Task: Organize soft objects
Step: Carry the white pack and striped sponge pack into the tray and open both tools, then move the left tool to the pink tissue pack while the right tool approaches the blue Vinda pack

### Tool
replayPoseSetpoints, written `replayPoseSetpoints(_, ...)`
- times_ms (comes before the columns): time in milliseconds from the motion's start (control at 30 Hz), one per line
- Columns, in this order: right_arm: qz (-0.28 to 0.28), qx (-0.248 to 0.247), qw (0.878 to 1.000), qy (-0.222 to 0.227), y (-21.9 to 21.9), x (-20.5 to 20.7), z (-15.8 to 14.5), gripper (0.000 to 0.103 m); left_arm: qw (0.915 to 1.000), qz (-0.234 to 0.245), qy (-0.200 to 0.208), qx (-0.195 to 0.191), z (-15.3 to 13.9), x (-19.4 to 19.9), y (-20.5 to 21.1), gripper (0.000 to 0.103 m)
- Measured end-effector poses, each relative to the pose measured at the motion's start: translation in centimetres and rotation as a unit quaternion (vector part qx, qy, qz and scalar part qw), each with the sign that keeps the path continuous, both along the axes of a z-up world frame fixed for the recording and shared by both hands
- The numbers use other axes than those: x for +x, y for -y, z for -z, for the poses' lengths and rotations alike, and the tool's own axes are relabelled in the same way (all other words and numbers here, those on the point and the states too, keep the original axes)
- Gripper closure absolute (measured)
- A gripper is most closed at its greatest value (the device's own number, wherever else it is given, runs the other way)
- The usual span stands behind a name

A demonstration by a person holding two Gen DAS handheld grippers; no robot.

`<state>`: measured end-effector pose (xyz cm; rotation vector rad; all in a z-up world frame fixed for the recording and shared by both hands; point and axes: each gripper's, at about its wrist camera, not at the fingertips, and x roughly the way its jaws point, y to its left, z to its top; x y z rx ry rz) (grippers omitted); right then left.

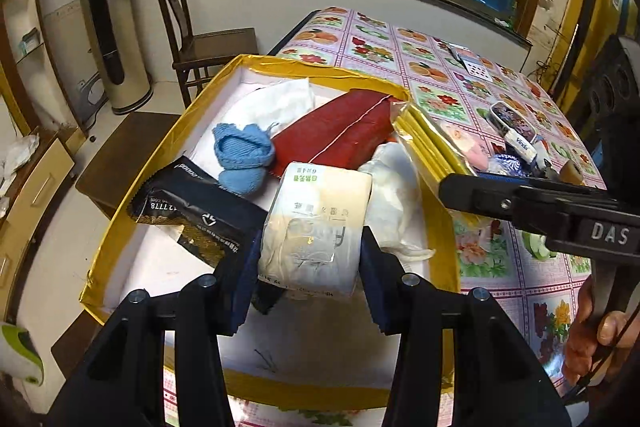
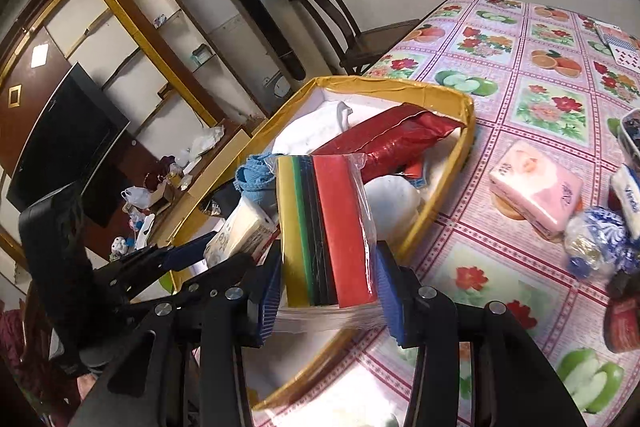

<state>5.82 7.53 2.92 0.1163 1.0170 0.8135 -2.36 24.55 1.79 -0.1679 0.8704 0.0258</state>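
Gold-rimmed box (image 1: 136, 187), blue knit (image 1: 242, 155), red pouch (image 1: 340, 135), floral tablecloth (image 1: 432, 67).

Crowded box (image 1: 120, 223); bare floor (image 1: 168, 267) only at its near corner.

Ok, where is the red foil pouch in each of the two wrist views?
Left wrist: the red foil pouch lies in the centre of the picture, inside the gold-rimmed box, right of the blue knitted piece.
Right wrist: the pouch is upper centre, beyond the coloured sheet pack.
Shared landmark: the box's gold rim, which the pouch's far end leans against.
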Motion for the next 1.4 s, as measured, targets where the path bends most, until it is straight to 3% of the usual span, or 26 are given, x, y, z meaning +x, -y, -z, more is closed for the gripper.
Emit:
replayPoseSetpoints(233, -0.006, -0.039, 0.999, 0.002, -3.1, 0.5, 2.3, 0.051, 0.9998, -0.015, 0.002, -0.009, 1.3, -0.3, -1.8, 0.057)
replayPoseSetpoints(333, -0.011, -0.031, 0.999, -0.005, -3.2, 0.2, 2.6, 0.049, 0.9996, -0.022, 0.015, -0.005, 1.3, -0.6, -2.0, 0.057)
replayPoseSetpoints(367, -0.01, -0.03, 1.0, -0.001, -3.0, 0.0, 2.4, 0.047, 0.9995, -0.025, 0.02, -0.006, 1.3, -0.6, -1.9, 0.053)
replayPoseSetpoints(467, -0.002, -0.018, 1.0, 0.005, -2.2, -0.3, 1.6, 0.031, 0.9991, -0.033, 0.025, 0.002, 1.5, -0.9, -2.0, 0.029)
replayPoseSetpoints(667, 0.009, 0.011, 1.0, 0.009, 0.6, -1.5, -0.1, 0.029, 0.998, -0.046, 0.042, 0.015, 0.6, -1.6, -1.6, 0.028)
replayPoseSetpoints(867, 0.022, 0.035, 0.999, 0.027, 5.3, -4.0, -2.0, 0.025, 0.9964, -0.043, 0.066, 0.033, -1.2, -2.7, 0.0, 0.028)
replayPoseSetpoints(1100, 0.086, 0.034, 0.994, 0.052, 14.5, -5.7, -3.5, 0.02, 0.9972, 0.003, 0.075, 0.003, -3.4, -2.5, 3.5, 0.025)
replayPoseSetpoints(1300, 0.159, 0.033, 0.986, 0.032, 22.3, -6.0, -2.3, 0.017, 0.9963, 0.065, 0.041, -0.038, -3.6, 1.1, 8.8, 0.023)
replayPoseSetpoints(1400, 0.172, 0.045, 0.984, 0.016, 24.3, -5.7, -1.5, 0.016, 0.9963, 0.071, 0.009, -0.046, -3.1, 3.4, 11.1, 0.023)
